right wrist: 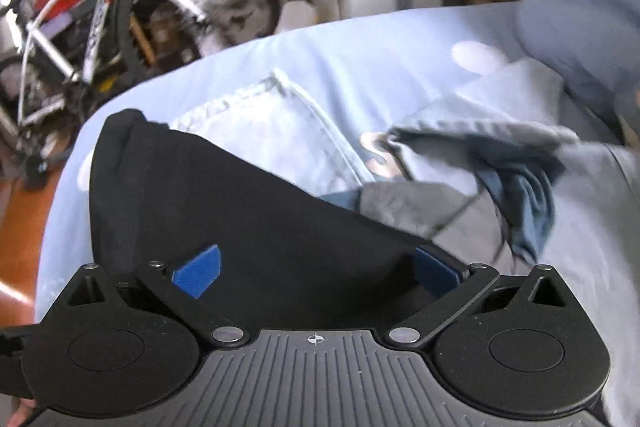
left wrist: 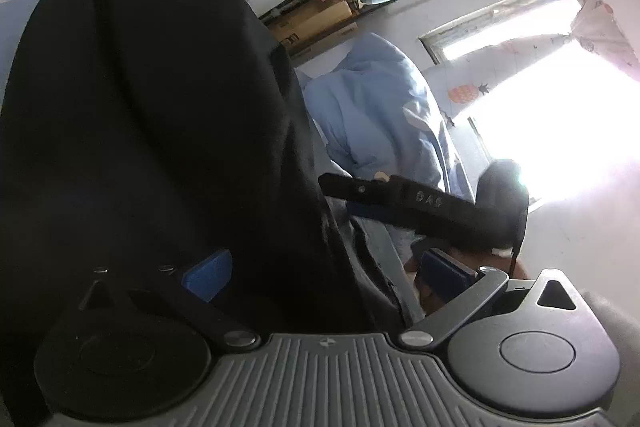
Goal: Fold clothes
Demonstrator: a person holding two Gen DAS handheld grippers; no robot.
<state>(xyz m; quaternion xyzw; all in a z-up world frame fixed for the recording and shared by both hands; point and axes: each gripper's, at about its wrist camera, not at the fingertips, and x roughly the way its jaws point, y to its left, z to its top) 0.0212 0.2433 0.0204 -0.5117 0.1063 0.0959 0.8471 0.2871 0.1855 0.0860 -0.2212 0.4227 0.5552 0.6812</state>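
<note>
bed [right wrist: 340, 43]: we see smooth pale-blue sheet | bicycle [right wrist: 100, 7] beside | black garment [right wrist: 240, 211] matte, soft | left gripper [left wrist: 326, 273], right gripper [right wrist: 316, 271]: fingers apart

Motion-blurred grey-blue garments [right wrist: 512, 179], bicycle [right wrist: 100, 27] beyond.

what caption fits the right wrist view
Right claw open over a black garment on a light blue bed.
</note>
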